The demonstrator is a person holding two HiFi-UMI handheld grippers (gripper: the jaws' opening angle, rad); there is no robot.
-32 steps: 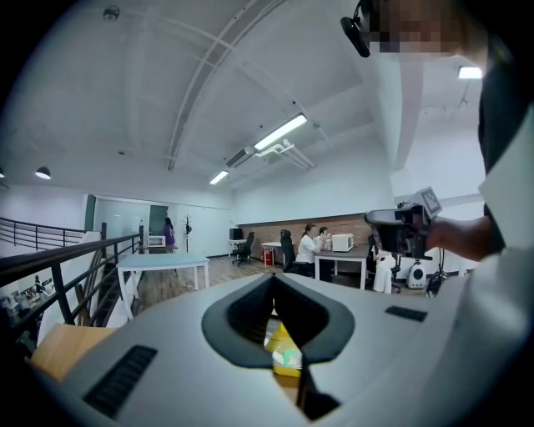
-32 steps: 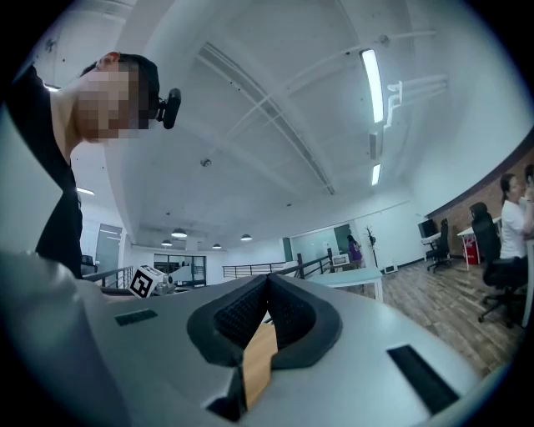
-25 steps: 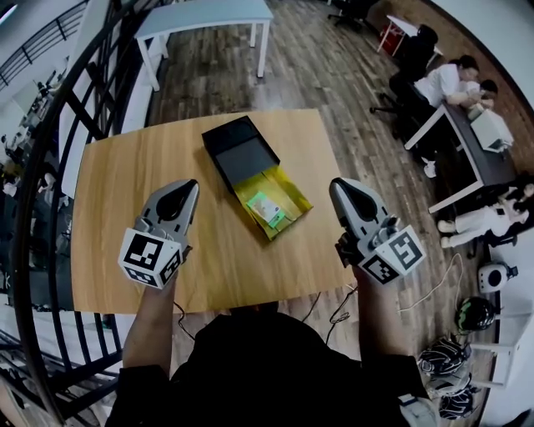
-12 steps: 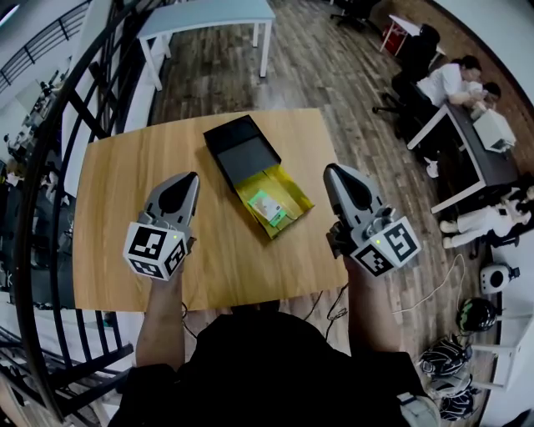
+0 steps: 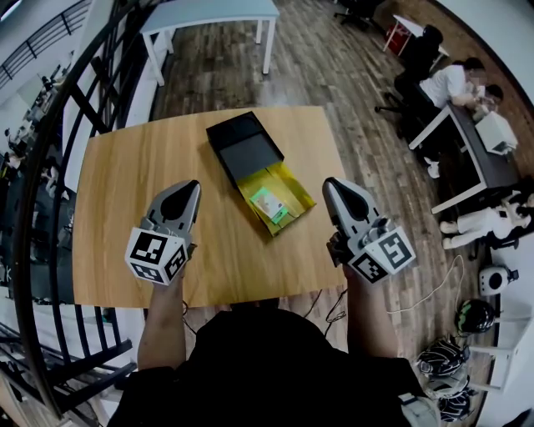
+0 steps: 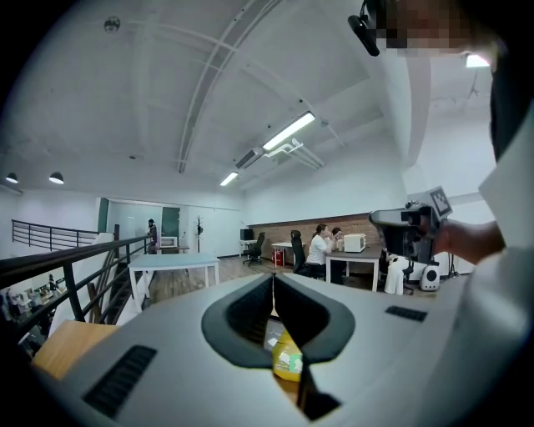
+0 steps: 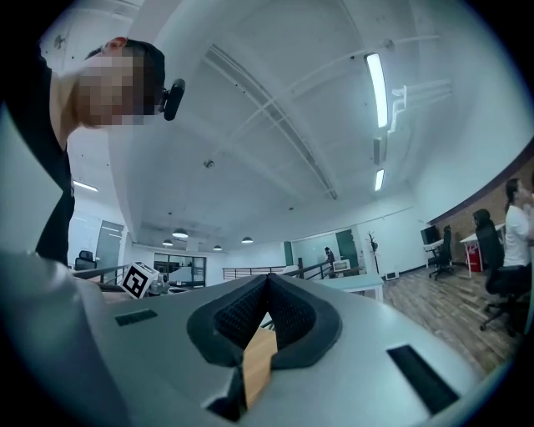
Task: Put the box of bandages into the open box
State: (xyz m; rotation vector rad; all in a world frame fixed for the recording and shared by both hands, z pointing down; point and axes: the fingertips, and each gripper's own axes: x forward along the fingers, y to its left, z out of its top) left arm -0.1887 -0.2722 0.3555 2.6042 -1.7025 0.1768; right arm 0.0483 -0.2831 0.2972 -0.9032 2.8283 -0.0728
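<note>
On the wooden table lies an open box with a yellow lining, its black lid folded back behind it. A green and white box of bandages lies inside the yellow part. My left gripper hovers over the table to the left of the box, shut and empty. At the box's right my right gripper hangs near the table's right edge, also shut with nothing in it. Through the left gripper's jaws a sliver of the yellow box shows.
A black railing curves along the table's left side. A light blue table stands beyond. People sit at desks at the far right. Cables and bags lie on the wooden floor at the lower right.
Both grippers have shifted only slightly in the head view, the right one a little leftward and lower. The box and bandages keep their place on the table. Both stay shut.
</note>
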